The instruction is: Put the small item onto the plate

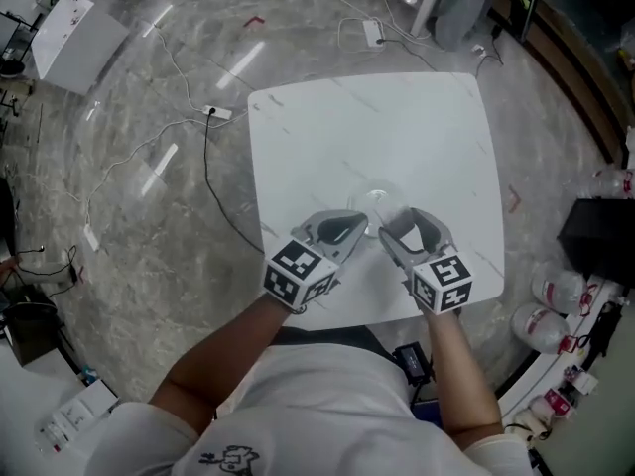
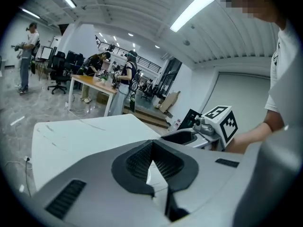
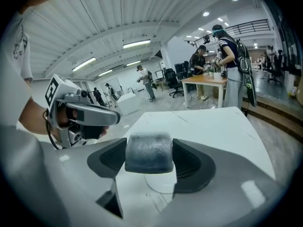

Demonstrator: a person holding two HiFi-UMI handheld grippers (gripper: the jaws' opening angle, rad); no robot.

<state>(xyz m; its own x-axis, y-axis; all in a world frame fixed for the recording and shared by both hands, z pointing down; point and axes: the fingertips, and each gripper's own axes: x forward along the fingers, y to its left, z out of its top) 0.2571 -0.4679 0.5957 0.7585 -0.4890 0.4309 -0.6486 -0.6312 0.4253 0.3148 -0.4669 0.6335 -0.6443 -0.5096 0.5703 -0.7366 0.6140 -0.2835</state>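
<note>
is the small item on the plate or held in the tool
Held, not on the plate. The right tool is shut on the small item, above the plate.

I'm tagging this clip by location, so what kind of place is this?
Probably an open-plan lab or workshop: ceiling strip lights, people at a workbench, and cables trailing across the floor.

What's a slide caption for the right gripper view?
Right gripper holds the small dark item over the plate on the white table.
</note>
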